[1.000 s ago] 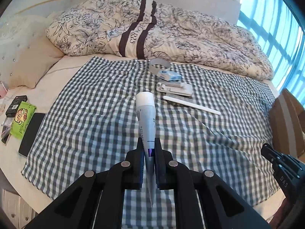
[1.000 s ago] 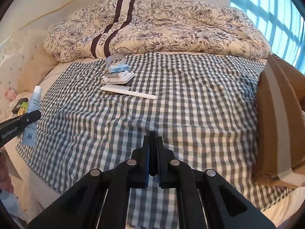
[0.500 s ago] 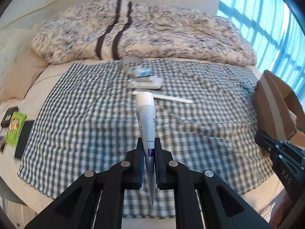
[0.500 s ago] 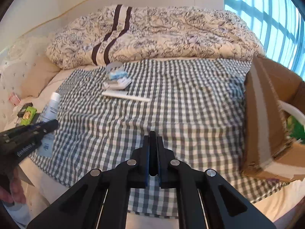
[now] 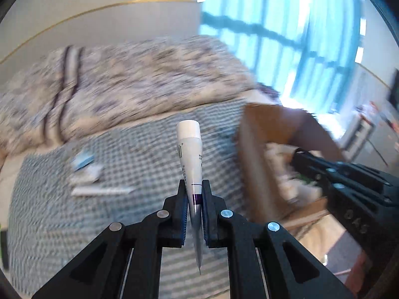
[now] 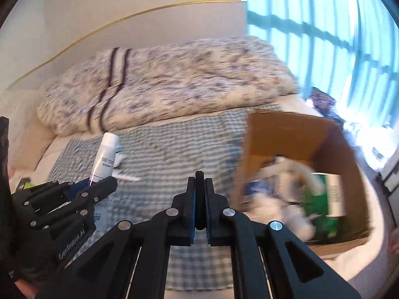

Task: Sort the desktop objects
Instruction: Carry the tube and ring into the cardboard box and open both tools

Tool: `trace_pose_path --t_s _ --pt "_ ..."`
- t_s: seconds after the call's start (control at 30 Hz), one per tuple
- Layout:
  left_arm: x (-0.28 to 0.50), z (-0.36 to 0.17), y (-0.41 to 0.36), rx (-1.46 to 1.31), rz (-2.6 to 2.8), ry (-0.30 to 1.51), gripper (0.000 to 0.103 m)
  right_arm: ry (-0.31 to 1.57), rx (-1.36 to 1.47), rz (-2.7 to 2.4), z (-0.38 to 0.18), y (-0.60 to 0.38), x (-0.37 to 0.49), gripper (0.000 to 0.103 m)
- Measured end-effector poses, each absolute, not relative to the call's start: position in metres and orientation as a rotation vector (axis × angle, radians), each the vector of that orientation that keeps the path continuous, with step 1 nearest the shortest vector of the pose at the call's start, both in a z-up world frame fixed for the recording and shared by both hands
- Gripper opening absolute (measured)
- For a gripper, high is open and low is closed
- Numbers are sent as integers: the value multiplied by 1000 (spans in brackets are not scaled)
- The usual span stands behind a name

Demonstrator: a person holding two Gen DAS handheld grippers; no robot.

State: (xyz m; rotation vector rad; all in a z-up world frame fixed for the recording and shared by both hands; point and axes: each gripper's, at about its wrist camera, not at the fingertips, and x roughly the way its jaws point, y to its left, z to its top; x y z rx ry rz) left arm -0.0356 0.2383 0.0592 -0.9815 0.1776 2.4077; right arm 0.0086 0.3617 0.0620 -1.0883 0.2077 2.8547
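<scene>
Left gripper (image 5: 194, 194): jaws clamped on the crimped lower end of a white squeeze tube (image 5: 190, 154), which points forward and up with its white cap (image 5: 188, 129) at the far end; in the right wrist view the same gripper (image 6: 99, 186) sits at the left edge with the tube (image 6: 103, 159) rising out of it.

Right gripper (image 6: 199, 199): jaws pressed together with nothing between them; seen from the left wrist camera as a black arm (image 5: 311, 164) reaching over the box.

Cardboard box (image 6: 294, 129): open, at the right edge of the checked cloth, holding a green-and-white carton (image 6: 324, 196) and pale, blurred items I cannot identify.

Checked cloth (image 5: 139, 154): grey-and-white gingham spread over the bed.

Still on the cloth: a white comb-like stick (image 5: 102, 191), a flat white item (image 5: 87, 174) and a small blue-and-white pack (image 5: 82, 160), grouped near the cloth's far left part, well apart from the box; all motion-blurred.

Floral duvet (image 6: 174, 84): heaped along the far edge of the cloth.
</scene>
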Motion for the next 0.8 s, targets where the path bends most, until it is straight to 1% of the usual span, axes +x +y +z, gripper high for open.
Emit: trace_pose_path --t_s 0.27,0.33,0.37,0.4,0.43,0.47,0.5,0.57,0.7,0.8 --pt "-36 51 356 -974 2169 179 9 334 -1034 2668 65 478 10 5" --pt "-35 43 374 -967 2138 191 14 329 -1056 2625 59 498 5 5" --pt "-36 38 381 -975 2121 196 18 340 -1067 2614 56 504 4 5" --pt "-37 34 385 -987 2110 204 42 361 -1080 2605 52 511 2 6" --pt "-39 28 388 -1009 2115 218 78 386 -1098 2597 47 518 1 7" --pt "-40 26 387 -1019 2124 219 90 413 -1120 2585 42 523 -2 18" --pt "-40 25 383 -1016 2123 208 97 431 -1136 2572 37 527 -4 47" --pt "-43 27 376 -998 2121 185 97 449 -1119 2552 32 534 -2 77" --pt "-51 32 355 -990 2197 179 98 453 -1056 2585 35 528 2 76" --pt "-59 34 322 -1019 2288 153 98 462 -1026 2626 43 518 6 76"
